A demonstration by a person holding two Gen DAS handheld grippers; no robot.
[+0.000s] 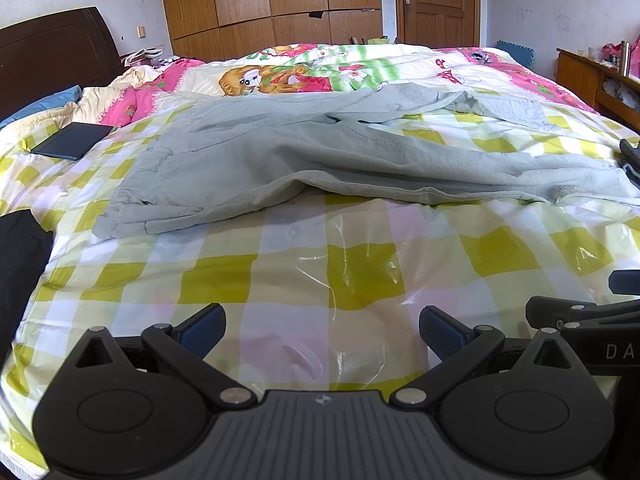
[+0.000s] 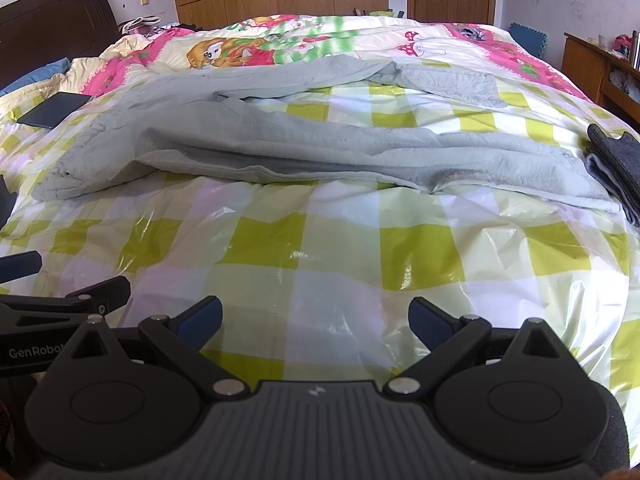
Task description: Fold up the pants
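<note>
Both grippers are hovering low over the near edge of the bed (image 1: 280, 280), side by side, not touching anything. Left gripper (image 1: 322, 330) is sitting at bottom centre of its view, fingers (image 1: 202, 330) spread wide, nothing between them. Right gripper (image 2: 316, 322) is doing the same in its view, fingers (image 2: 430, 326) splayed apart and empty.

Grey pants (image 1: 280, 152) are lying unfolded across the middle of both frames on the yellow-checked plastic sheet (image 2: 320, 240), waistband toward mid-left, legs running out to the right, one leg angling toward upper right. Fabric is rumpling along the near edge.

Dark flat case (image 1: 72, 140) is lying at mid-left of the left view, apart from the pants. Folded dark garment (image 2: 616, 168) is sitting at right edge of the right view, touching the leg end.
</note>
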